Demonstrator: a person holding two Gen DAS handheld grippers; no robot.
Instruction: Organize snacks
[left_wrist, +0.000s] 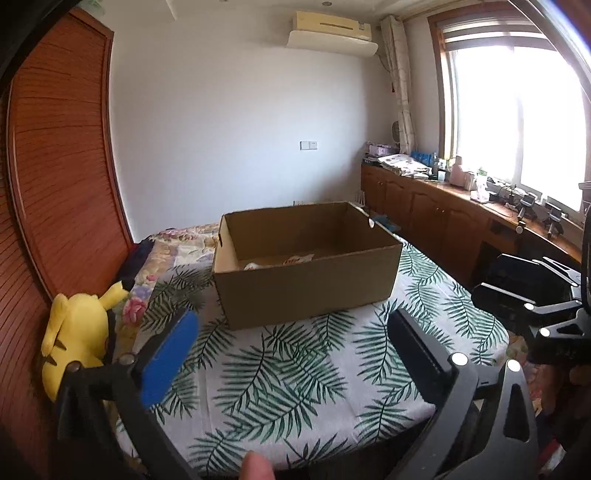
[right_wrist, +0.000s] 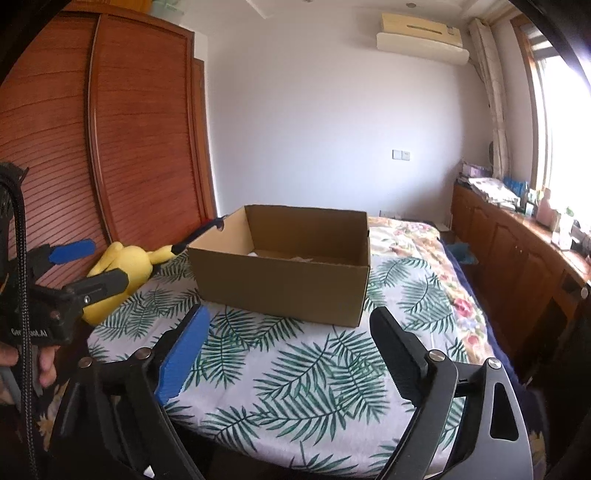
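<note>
An open brown cardboard box (left_wrist: 306, 284) stands on the leaf-print cloth (left_wrist: 280, 376) on the bed; it also shows in the right wrist view (right_wrist: 284, 280). White snack packets (left_wrist: 295, 260) lie on its floor, mostly hidden by the near wall. My left gripper (left_wrist: 295, 332) is open and empty, held in front of the box. My right gripper (right_wrist: 291, 328) is open and empty, also in front of the box. The left gripper shows at the left of the right wrist view (right_wrist: 96, 267), and the right gripper at the right of the left wrist view (left_wrist: 517, 280).
A yellow plush toy (left_wrist: 77, 332) lies at the bed's left edge against the wooden wardrobe (left_wrist: 55, 166). A floral quilt (right_wrist: 417, 240) covers the bed behind the box. A low wooden cabinet (left_wrist: 443, 210) with clutter runs under the window on the right.
</note>
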